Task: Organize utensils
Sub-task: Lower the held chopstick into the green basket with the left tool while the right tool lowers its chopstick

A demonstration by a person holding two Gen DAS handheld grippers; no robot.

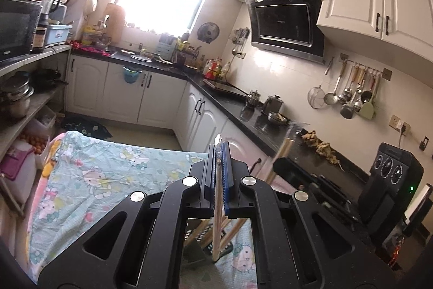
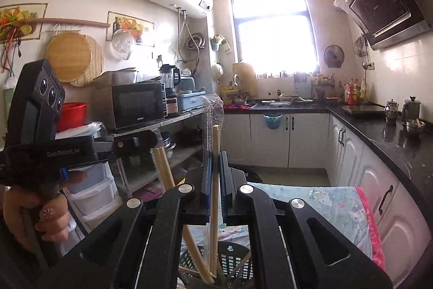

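Both tools are clamping wrapped chopsticks: left tool (image 1: 218, 153), right tool (image 2: 215, 162), chopstick (image 2: 215, 194) standing upright directly over the basket (image 2: 232, 259).

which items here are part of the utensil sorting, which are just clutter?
In the job:
- left gripper, shut on wrapped chopsticks
- right gripper, shut on chopstick
- black holder basket

Lying about:
- microwave
- kettles
- hanging ladles
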